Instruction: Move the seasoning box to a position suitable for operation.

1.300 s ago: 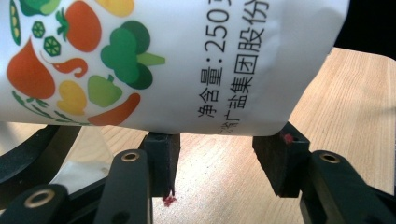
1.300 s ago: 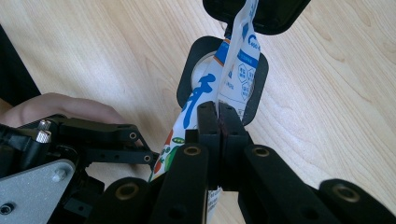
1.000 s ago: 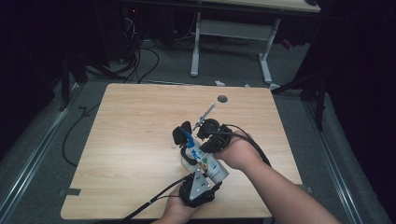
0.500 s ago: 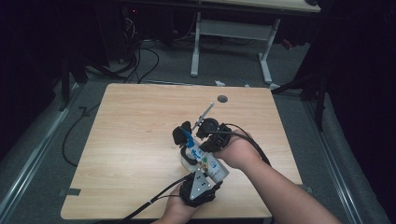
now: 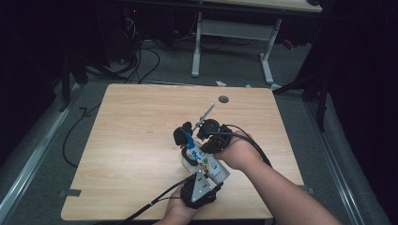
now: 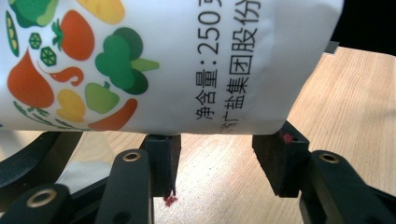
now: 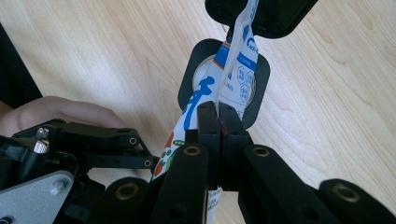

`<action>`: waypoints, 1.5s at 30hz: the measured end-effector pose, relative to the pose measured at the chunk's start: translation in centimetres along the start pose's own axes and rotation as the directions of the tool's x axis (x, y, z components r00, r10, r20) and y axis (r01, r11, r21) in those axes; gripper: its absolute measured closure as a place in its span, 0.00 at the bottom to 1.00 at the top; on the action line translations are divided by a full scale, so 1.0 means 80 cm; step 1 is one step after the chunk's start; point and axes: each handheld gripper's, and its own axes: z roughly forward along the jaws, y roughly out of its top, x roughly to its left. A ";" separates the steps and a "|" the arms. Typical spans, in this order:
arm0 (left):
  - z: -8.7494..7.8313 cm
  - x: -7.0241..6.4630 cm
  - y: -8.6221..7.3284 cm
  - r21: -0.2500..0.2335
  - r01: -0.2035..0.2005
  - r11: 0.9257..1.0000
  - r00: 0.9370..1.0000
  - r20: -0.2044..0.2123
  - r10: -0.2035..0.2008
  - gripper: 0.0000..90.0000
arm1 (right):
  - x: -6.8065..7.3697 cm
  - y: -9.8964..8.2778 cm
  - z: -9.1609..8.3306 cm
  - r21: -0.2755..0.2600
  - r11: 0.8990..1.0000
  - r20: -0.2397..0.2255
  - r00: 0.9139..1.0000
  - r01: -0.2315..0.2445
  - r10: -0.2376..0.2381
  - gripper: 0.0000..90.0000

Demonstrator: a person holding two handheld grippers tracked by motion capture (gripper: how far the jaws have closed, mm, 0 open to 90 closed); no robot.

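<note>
Two grippers meet on one white bag point(image 5: 202, 161) printed with vegetables, near the front edge of the wooden table point(image 5: 136, 126), a little right of its middle. In the high view the left gripper point(image 5: 202, 180) comes up from the front edge and the bag lies across its tips, slanting away toward the table's centre. In the left gripper view its jaws stand partly spread, their tips against the underside of the bag point(image 6: 154, 60), whose printed side fills the upper part of that picture; whether they press it I cannot tell. The right gripper point(image 7: 218, 122) has its jaws pressed together on the bag's thin upper edge point(image 7: 233, 60), pinching it flat. Below that edge a black square holder with a round opening point(image 7: 261, 88) rests on the table
</note>
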 end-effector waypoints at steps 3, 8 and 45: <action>0.000 0.000 0.000 0.001 -0.001 1.000 1.000 0.001 0.001 0.59 | -0.001 -0.001 0.000 0.001 1.000 -0.002 1.000 -0.004 0.004 1.00; 0.000 -0.001 0.001 -0.004 0.005 1.000 1.000 0.002 -0.005 0.59 | -0.001 -0.001 -0.001 -0.002 1.000 -0.003 1.000 -0.005 0.005 1.00; 0.004 -0.004 0.008 -0.039 0.019 0.999 1.000 0.004 -0.019 0.59 | 0.000 0.010 -0.006 -0.003 1.000 0.017 1.000 0.010 -0.009 1.00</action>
